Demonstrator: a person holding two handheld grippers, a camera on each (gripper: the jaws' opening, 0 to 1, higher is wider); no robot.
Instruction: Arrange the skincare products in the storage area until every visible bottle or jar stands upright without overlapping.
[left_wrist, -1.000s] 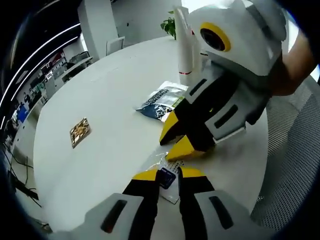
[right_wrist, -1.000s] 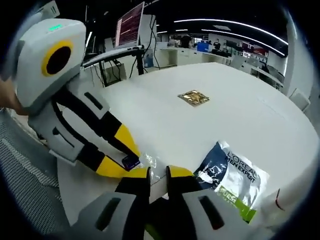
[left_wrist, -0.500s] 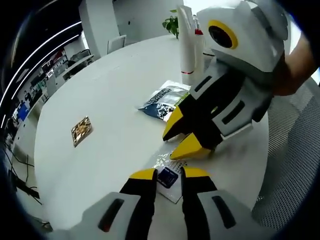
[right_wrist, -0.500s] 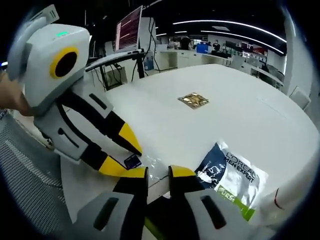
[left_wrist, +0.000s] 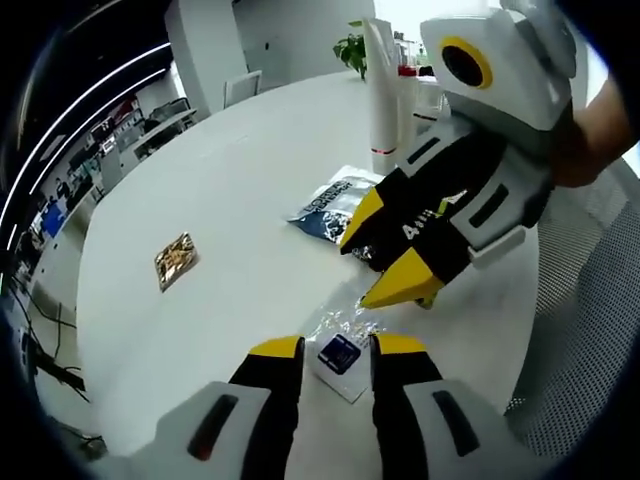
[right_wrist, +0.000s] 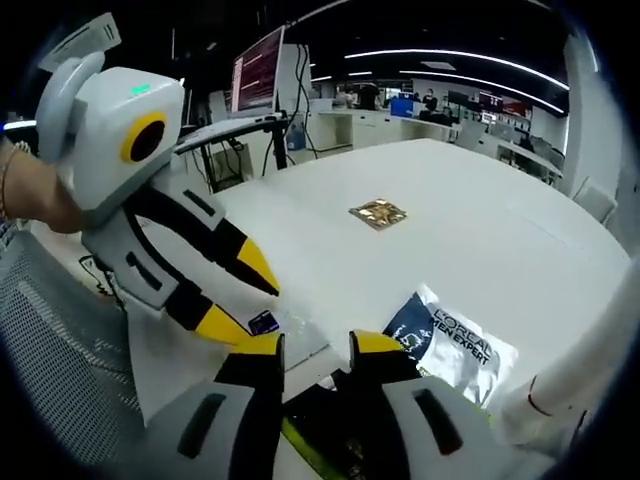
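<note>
A small clear sachet with a blue label (left_wrist: 338, 353) lies flat on the white table (left_wrist: 230, 180), just ahead of my left gripper (left_wrist: 338, 346), whose jaws stand open on either side of it. My right gripper (left_wrist: 357, 272) comes in from the right, open, its yellow tips a little above the sachet's far edge. In the right gripper view the same sachet (right_wrist: 266, 323) lies by the left gripper's tips (right_wrist: 262, 315), ahead of my right gripper (right_wrist: 316, 342). A blue-and-white L'Oreal pouch (left_wrist: 335, 200) (right_wrist: 450, 345) lies flat. A white tube (left_wrist: 383, 90) stands upright behind it.
A gold foil sachet (left_wrist: 175, 262) (right_wrist: 378, 213) lies alone farther out on the table. A grey mesh chair (left_wrist: 590, 300) stands at the table's near edge. A plant (left_wrist: 352, 45) and office desks with a monitor (right_wrist: 258, 60) are beyond. A person's hand (left_wrist: 600, 130) holds the right gripper.
Both grippers' jaws have spread wider. The right gripper has lifted slightly off the table and away from the sachet. Both cameras drew back a little.
</note>
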